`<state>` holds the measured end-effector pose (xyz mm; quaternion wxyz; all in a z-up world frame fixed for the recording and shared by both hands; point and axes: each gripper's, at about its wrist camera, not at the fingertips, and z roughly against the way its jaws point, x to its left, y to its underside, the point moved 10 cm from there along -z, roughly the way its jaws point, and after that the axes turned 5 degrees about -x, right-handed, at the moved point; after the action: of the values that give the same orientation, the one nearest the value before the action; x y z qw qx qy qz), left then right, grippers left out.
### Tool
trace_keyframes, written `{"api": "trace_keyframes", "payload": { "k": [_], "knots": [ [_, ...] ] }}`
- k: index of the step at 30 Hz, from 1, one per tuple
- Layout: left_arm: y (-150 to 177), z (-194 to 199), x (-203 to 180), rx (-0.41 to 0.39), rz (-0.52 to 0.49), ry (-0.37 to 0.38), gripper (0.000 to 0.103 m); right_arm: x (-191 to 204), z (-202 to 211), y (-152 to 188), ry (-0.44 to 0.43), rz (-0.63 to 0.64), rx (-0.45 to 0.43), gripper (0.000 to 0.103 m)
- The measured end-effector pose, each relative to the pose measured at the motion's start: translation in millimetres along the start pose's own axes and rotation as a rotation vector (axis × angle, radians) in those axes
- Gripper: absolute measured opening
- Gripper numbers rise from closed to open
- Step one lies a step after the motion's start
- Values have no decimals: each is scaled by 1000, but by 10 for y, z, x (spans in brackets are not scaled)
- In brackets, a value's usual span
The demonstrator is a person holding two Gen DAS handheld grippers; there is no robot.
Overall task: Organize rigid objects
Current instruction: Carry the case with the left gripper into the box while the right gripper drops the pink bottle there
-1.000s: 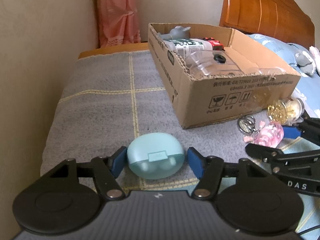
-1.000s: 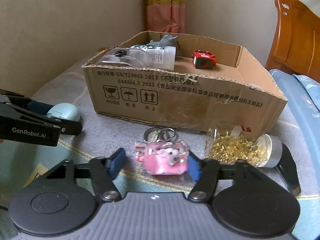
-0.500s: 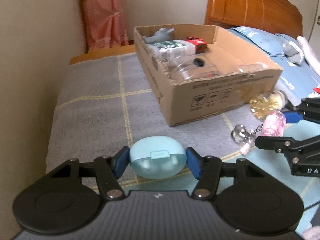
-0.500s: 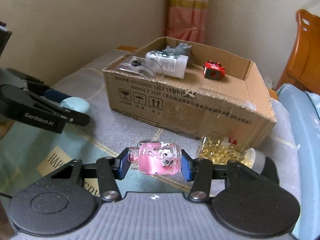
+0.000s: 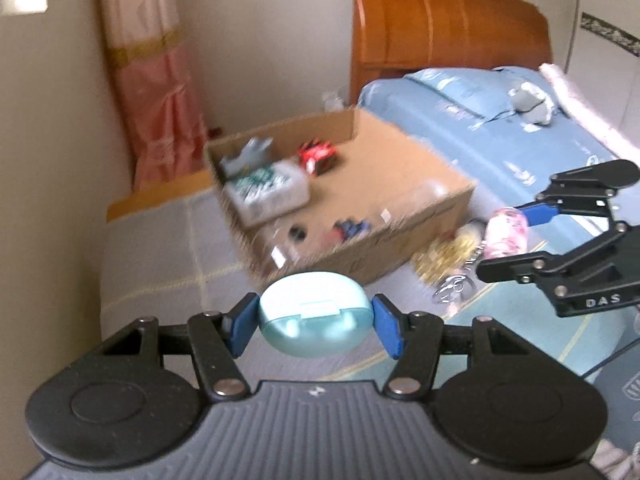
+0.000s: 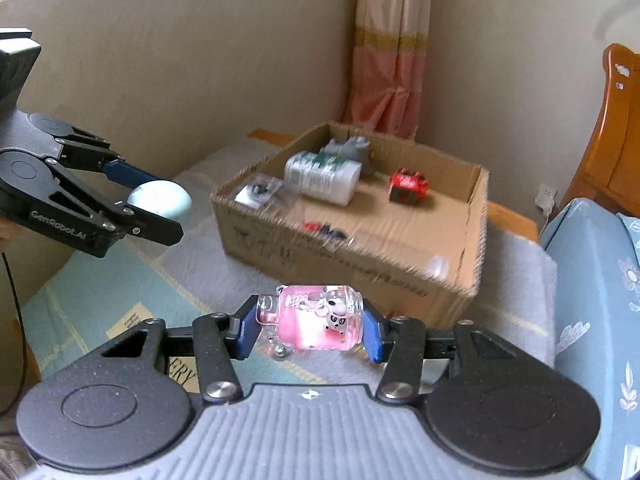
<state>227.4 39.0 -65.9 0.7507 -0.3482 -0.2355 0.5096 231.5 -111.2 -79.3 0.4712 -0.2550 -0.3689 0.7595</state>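
**Both grippers loaded, box open at mid-frame**

The bed (image 5: 500, 120), with its blue patterned cover, fills the upper right of the left wrist view, below a wooden headboard (image 5: 440, 20); a grey checked blanket (image 5: 160, 272) spreads over the lower left. The cardboard box (image 6: 360, 248) sits at the centre of the right wrist view, open on top; inside it, toward the back, lie a white bottle with a green label (image 6: 320, 176), a grey toy (image 6: 352, 148) just behind the bottle, and a red toy (image 6: 408, 188) to the right of both (smaller items near the front wall are too blurred to name). A pink curtain (image 6: 388, 60) hangs in the upper middle.

The left gripper (image 5: 314, 324) is closed on a pale blue earbud case (image 5: 314, 320) at the lower centre of its own view, both blue pads pressed to the case's sides; the right gripper (image 6: 308, 330) clamps a pink keychain bottle (image 6: 316, 320), lying sideways between its pads, low in the frame. What looks like a spill of gold beads (image 5: 440, 256) shows beside the box's near right corner.
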Motion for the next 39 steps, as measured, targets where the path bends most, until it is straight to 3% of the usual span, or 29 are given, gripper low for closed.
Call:
{"api": "trace_keyframes", "payload": {
  "k": [7, 16, 25, 26, 27, 33, 39],
  "knots": [
    [-539, -112, -136, -36, -33, 69, 60, -270, 167, -415, 36, 21, -86, 56],
    [-1099, -841, -186, -48, -72, 93, 60, -737, -17, -839, 73, -8, -111, 56],
    [-1095, -1660, -130, 41, -41, 65, 61, -1053, -370, -924, 96, -49, -60, 56],
    [-1098, -1693, -108, 32, -31, 62, 62, -1073, -406, -924, 93, -56, -53, 56],
    [-1103, -1722, -76, 23, -21, 59, 70, -1090, -441, -928, 92, -61, -47, 56],
    [-1072, -1632, 36, 17, -28, 29, 93, -1154, -705, -966, 96, -68, -15, 56],
    [-968, -1347, 142, 9, -74, -12, 95, -1182, -955, -932, 95, -86, 38, 56]
  ]
}}
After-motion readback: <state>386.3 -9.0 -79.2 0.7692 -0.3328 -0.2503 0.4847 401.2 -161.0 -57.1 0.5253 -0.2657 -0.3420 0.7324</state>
